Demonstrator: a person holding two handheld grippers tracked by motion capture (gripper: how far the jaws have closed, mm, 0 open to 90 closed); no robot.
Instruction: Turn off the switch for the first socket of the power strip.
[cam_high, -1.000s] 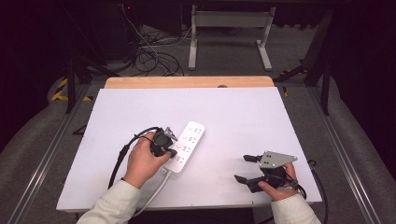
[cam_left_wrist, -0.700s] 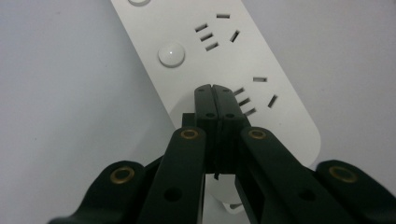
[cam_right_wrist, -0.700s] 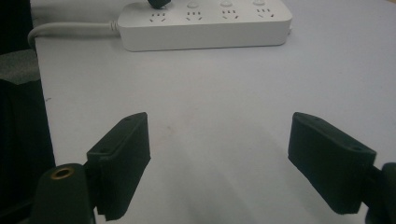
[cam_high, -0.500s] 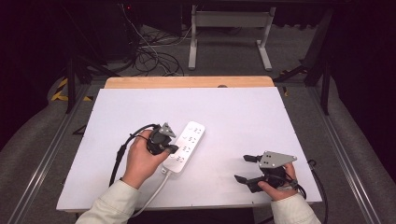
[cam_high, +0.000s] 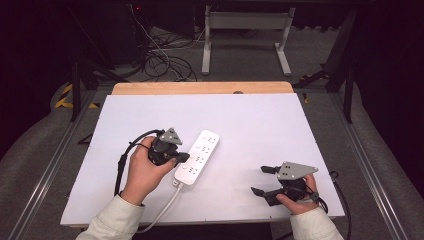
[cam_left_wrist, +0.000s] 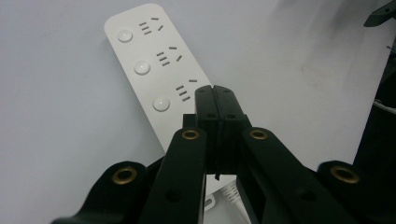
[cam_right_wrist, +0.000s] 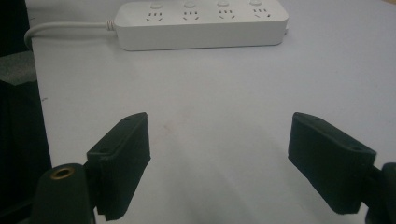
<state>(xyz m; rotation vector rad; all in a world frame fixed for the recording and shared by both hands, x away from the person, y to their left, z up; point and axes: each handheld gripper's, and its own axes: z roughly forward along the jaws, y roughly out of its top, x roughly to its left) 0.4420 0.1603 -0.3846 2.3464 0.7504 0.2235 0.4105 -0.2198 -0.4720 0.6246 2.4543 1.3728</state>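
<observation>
A white power strip with several sockets and round buttons lies slanted near the middle of the white table, its white cord running off the near edge. My left gripper hovers over the strip's near end, shut with nothing between the pads; in the left gripper view the strip stretches away beyond its tips. My right gripper rests at the near right of the table, jaws wide open and empty. In the right gripper view the power strip lies across the far table.
The table has a wooden strip along its far edge. Beyond it, cables lie on the floor beside a metal frame. A black cable loops from my left gripper over the table.
My left gripper has lifted and drawn slightly back from the power strip, staying shut. The right gripper has not moved.
</observation>
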